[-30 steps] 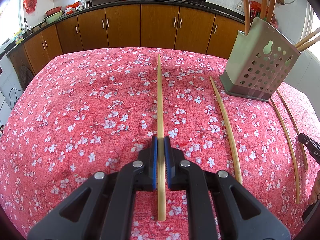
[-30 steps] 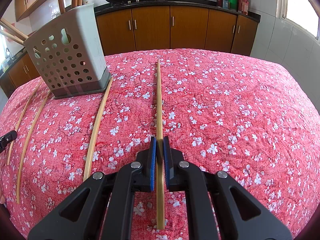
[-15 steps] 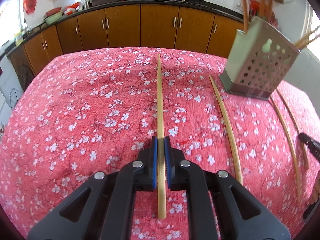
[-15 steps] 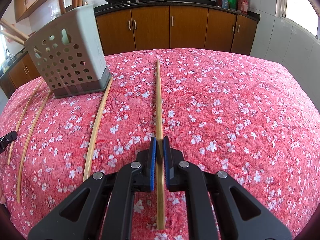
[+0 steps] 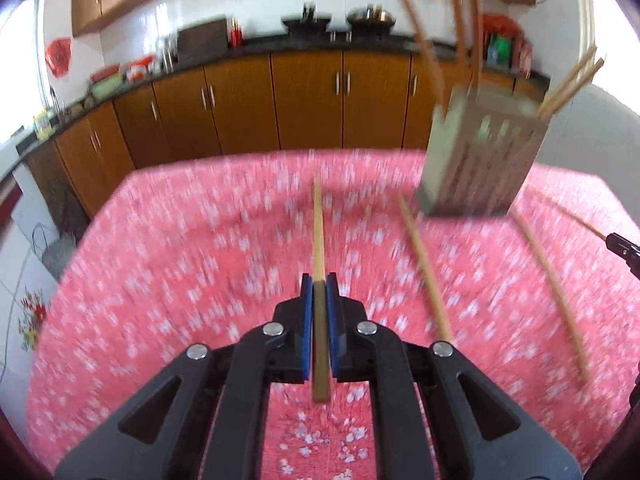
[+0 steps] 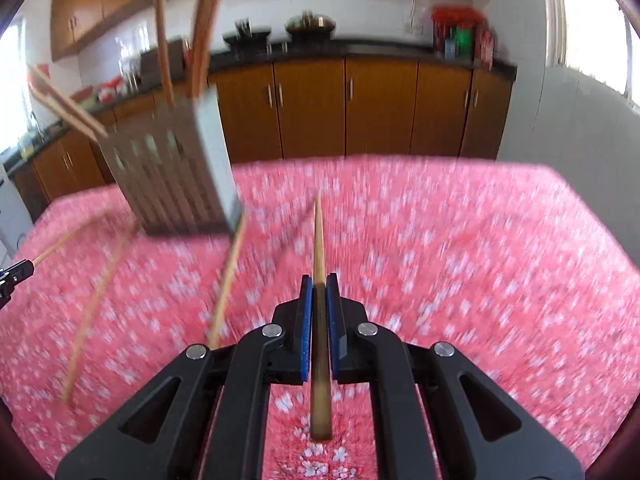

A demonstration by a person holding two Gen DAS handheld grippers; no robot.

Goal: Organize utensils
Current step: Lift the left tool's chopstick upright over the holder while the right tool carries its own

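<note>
My left gripper (image 5: 319,284) is shut on a bamboo chopstick (image 5: 318,224) and holds it above the red flowered tablecloth (image 5: 168,272). My right gripper (image 6: 319,284) is shut on another bamboo chopstick (image 6: 318,236), also raised off the cloth. A grey perforated utensil holder (image 5: 480,160) with several chopsticks in it stands at the right in the left wrist view. It stands at the left in the right wrist view (image 6: 176,176). Loose chopsticks lie beside it (image 5: 424,264) (image 5: 548,288) (image 6: 228,280) (image 6: 96,304). Both views are motion-blurred.
Brown kitchen cabinets (image 5: 280,104) with a dark counter run behind the table. The tip of the other gripper shows at the right edge (image 5: 622,246) and at the left edge in the right wrist view (image 6: 14,274).
Both grippers have lifted their chopsticks off the cloth and risen. The table looks farther below, and the views now blur with motion.
</note>
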